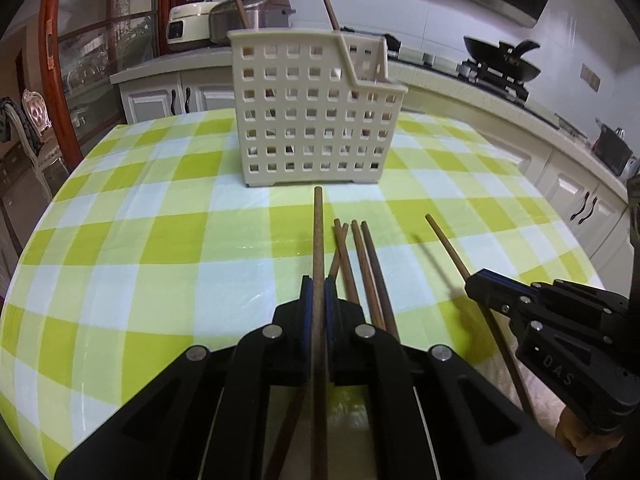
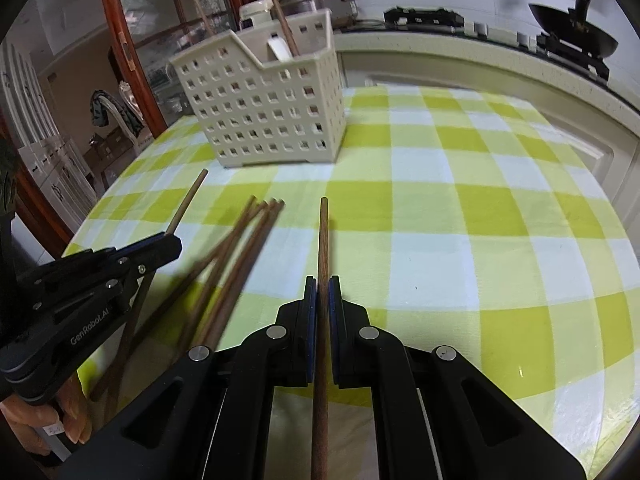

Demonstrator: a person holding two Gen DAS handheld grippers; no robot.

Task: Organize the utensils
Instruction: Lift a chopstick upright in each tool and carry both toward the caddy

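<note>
Chopsticks sit clamped lengthwise, one in each gripper: left gripper [image 1: 317, 292] and right gripper [image 2: 322, 292]. Basket [image 1: 308, 112] stands on the table's far side. Lift each tip above its rim, tilt upright, then release. Loose sticks [image 1: 360, 268] lie near.

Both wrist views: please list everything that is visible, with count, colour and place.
Utensil basket: one, beige, perforated, standing on the table's far part.
Chopsticks in basket: two, brown, leaning up out of it.
Spoon: one, white, inside the basket.
Loose chopsticks: about four, brown, lying on the tablecloth between the tools.
Tablecloth: one, green and white checks, covers the table.
Rice cookers: two, cream and silver, on the counter behind.
Wok: one, black, on the stove.
Left tool: black, shut on one chopstick.
Right tool: black, shut on another chopstick.
</note>
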